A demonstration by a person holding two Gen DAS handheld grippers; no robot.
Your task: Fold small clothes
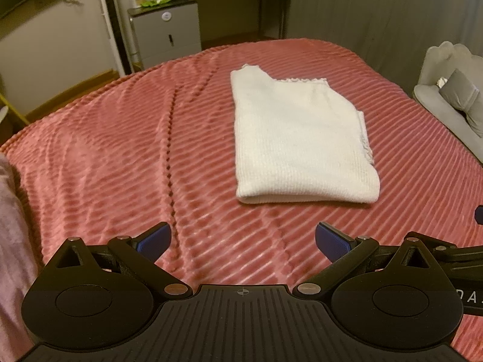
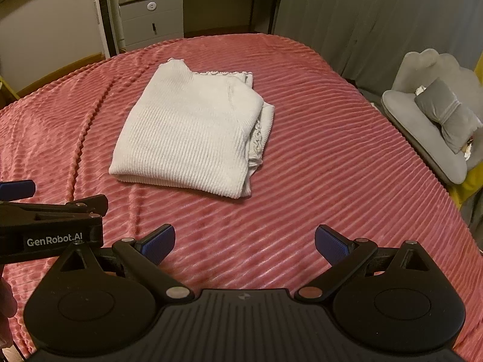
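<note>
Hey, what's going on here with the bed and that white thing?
A person holds two tongs above a pink ribbed bedspread. A white knit garment lies folded into a compact rectangle on it. The left tongs and right tongs are both open and empty, hovering short of the garment without touching it. The fold looks finished.

Bed with pink ribbed blanket (image 1: 120,150), filling the foreground under dim warm light. Beyond its far edge: grey two-drawer cabinet (image 1: 166,33) bearing a green item and containers, white wall panel to its left, wooden floor strip (image 1: 72,93). Right side: grey curtain (image 2: 377,15); pale grey scalloped armchair (image 2: 422,114) holding a grey cushion (image 2: 446,114).
</note>
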